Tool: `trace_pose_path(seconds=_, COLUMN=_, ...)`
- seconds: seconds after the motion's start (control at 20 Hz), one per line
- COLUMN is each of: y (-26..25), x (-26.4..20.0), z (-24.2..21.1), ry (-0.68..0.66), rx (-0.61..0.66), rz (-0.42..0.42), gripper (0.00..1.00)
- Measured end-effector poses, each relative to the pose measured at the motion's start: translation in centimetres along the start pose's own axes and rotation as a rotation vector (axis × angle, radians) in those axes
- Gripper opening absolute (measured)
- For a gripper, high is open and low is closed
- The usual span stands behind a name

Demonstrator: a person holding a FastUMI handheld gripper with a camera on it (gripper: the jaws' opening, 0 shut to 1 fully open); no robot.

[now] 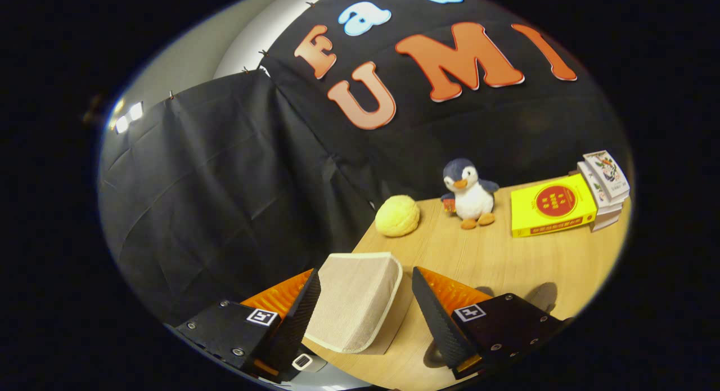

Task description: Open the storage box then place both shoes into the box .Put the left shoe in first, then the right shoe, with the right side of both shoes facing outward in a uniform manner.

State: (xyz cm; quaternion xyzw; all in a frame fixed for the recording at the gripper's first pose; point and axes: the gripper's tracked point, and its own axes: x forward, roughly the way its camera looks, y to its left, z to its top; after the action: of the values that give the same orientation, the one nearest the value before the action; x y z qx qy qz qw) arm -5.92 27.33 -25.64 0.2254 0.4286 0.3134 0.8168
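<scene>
A beige fabric storage box (357,301) with cream trim lies on the wooden table (506,267), near the table's left edge. One rounded corner of it sits between my two fingers. My gripper (365,273) is open and straddles that corner. The left finger's black pad (301,315) is right against the box's side. The right finger (433,312) stands a little apart from it. I cannot tell whether the beige surface is the lid or a wall.
Beyond the fingers, a yellow round plush (397,215) and a penguin toy (469,194) stand at the table's back. A yellow book (553,205) and a stack of books (604,185) lie at the back right. The table's edge drops off beside the left finger.
</scene>
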Motion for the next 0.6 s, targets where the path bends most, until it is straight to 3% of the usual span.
trace_pose_path(seconds=0.6, y=-1.7, x=8.7, z=-11.6, ry=0.357, rx=0.214, rz=0.105, gripper=0.97)
